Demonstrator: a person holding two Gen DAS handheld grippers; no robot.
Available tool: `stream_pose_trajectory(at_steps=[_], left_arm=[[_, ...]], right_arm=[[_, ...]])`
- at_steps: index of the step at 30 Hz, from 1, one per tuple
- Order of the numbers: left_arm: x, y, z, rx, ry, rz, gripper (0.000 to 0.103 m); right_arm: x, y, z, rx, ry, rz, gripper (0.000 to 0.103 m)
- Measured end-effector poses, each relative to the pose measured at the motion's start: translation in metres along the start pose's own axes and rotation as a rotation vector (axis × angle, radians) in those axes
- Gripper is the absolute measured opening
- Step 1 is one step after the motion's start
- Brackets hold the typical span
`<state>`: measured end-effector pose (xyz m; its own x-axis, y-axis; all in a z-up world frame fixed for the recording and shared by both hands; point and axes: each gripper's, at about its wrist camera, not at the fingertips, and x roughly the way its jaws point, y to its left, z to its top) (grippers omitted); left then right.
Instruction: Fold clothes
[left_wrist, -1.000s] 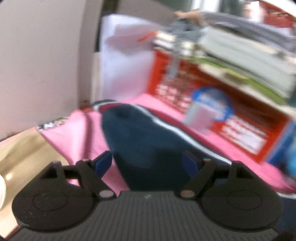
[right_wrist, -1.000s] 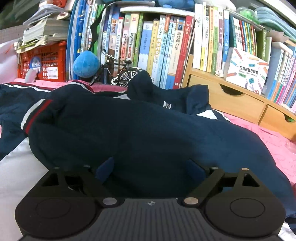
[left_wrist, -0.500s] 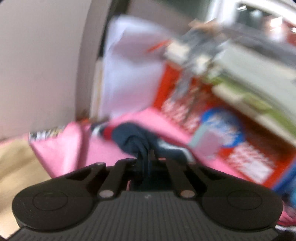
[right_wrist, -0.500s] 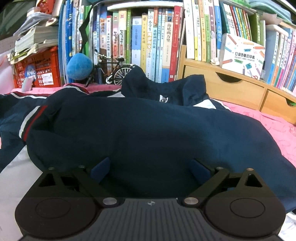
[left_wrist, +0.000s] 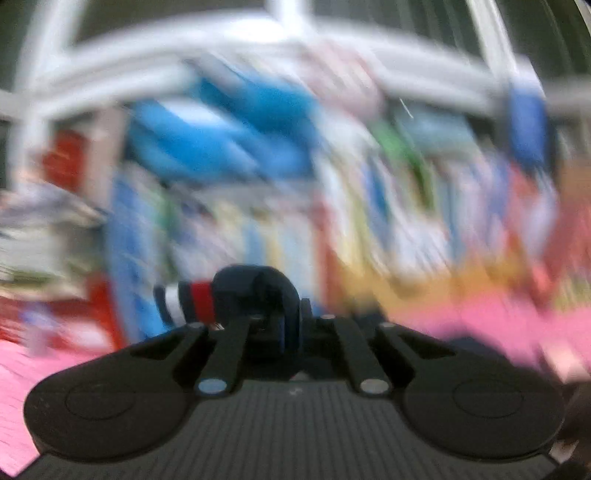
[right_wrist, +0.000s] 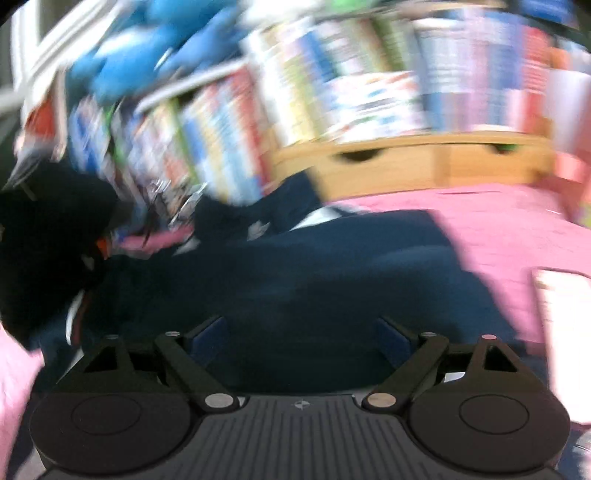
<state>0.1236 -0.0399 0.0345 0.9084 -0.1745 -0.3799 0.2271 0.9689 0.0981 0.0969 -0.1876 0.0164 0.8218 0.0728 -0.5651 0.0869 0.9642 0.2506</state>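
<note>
A navy jacket (right_wrist: 295, 273) with white and red stripes lies spread on the pink cloth (right_wrist: 517, 229). My left gripper (left_wrist: 291, 325) is shut on the jacket's sleeve cuff (left_wrist: 255, 291), navy with a red and white band, and holds it lifted in front of the bookshelf. My right gripper (right_wrist: 301, 336) is open and empty, its blue pads low over the jacket's navy body. Both views are motion blurred.
A bookshelf full of books (right_wrist: 332, 92) and a wooden drawer unit (right_wrist: 424, 162) stand behind the cloth. A blue plush (left_wrist: 221, 136) sits high on the shelf. A red crate (left_wrist: 99, 306) is at the left. White paper (right_wrist: 565, 332) lies at the right.
My left gripper closed on the sleeve cuff, lifted it and swung right toward the bookshelf. My right gripper stayed open and swung right over the jacket.
</note>
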Motion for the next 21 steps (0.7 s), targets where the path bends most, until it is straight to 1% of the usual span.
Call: stream_pose_trajectory(at_steps=[1, 2, 3, 4, 6, 7, 8, 9, 10, 11, 13, 14, 15, 16, 18, 20, 21], left_arm=[[0.017, -0.017, -0.01, 0.033, 0.091, -0.037, 0.029], [0.035, -0.035, -0.019, 0.066, 0.182, -0.074, 0.036], [0.044, -0.046, -0.03, 0.094, 0.237, -0.087, 0.039], [0.044, -0.055, -0.038, 0.118, 0.255, -0.086, 0.041], [0.027, -0.059, -0.044, 0.145, 0.223, -0.105, 0.047], [0.017, -0.056, -0.044, 0.147, 0.206, -0.122, 0.054], [0.005, -0.049, -0.043, 0.14, 0.186, -0.136, 0.061], [-0.008, -0.042, -0.041, 0.129, 0.161, -0.138, 0.066], [-0.022, -0.033, -0.04, 0.117, 0.135, -0.136, 0.075], [-0.039, -0.019, -0.041, 0.103, 0.106, -0.129, 0.078], [-0.067, 0.01, -0.044, 0.071, 0.067, -0.102, 0.079], [-0.076, 0.021, -0.048, 0.06, 0.062, -0.075, 0.08], [-0.084, 0.032, -0.055, 0.056, 0.066, -0.032, 0.08], [-0.087, 0.04, -0.063, 0.057, 0.085, 0.022, 0.08], [-0.089, 0.053, -0.078, 0.055, 0.13, 0.121, 0.08], [-0.089, 0.065, -0.091, 0.011, 0.177, 0.166, 0.08], [-0.088, 0.072, -0.098, -0.013, 0.2, 0.186, 0.08]], right_arm=[[-0.011, -0.013, 0.0, 0.024, -0.013, -0.017, 0.09], [-0.019, -0.023, -0.001, 0.038, -0.017, -0.032, 0.09], [-0.026, -0.033, -0.001, 0.051, -0.021, -0.046, 0.09], [-0.028, -0.038, -0.003, 0.056, -0.018, -0.05, 0.09], [-0.031, -0.047, -0.007, 0.063, -0.012, -0.056, 0.09], [-0.033, -0.051, -0.009, 0.067, -0.009, -0.059, 0.09], [-0.031, -0.049, -0.01, 0.063, -0.002, -0.046, 0.09], [-0.028, -0.046, -0.012, 0.057, 0.006, -0.032, 0.09], [-0.026, -0.038, -0.012, 0.04, 0.01, -0.017, 0.09], [-0.023, -0.03, -0.012, 0.021, 0.013, -0.001, 0.09], [-0.019, -0.004, -0.01, -0.059, 0.007, 0.042, 0.09], [-0.016, 0.01, -0.009, -0.108, 0.004, 0.064, 0.09], [-0.012, 0.027, -0.009, -0.172, -0.001, 0.076, 0.09], [-0.008, 0.045, -0.008, -0.238, -0.006, 0.087, 0.09], [0.003, 0.079, -0.008, -0.355, -0.019, 0.083, 0.09], [0.016, 0.112, -0.01, -0.459, -0.033, 0.072, 0.09], [0.024, 0.125, -0.009, -0.491, -0.038, 0.062, 0.09]])
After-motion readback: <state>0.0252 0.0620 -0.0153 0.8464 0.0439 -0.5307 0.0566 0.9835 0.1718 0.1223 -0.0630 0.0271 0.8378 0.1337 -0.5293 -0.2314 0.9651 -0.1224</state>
